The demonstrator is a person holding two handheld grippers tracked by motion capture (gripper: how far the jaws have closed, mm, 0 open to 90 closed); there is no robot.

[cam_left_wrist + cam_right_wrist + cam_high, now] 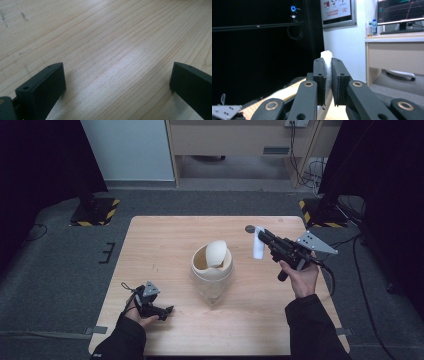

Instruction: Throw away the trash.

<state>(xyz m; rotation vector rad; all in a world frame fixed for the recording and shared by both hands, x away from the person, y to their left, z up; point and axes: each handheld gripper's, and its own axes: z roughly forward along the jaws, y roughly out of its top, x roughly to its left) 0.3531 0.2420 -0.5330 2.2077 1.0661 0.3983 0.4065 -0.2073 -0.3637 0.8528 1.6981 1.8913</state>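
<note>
High view: right tool (262,238) holds white roll (258,246) above far right of counter (165,240); lidded wooden bin (212,265) mid-counter; left tool (166,310) low at near left.
Left gripper view: jaws wide — bare wood between.
Right gripper view: jaws pinch white roll (327,67).

Dim room, soft low-resolution pictures

Overhead light falls on the bench (165,240), its surroundings dark; a pale sheen glares on the wood grain in the left gripper view, and the right gripper view's background is blurred.
</note>
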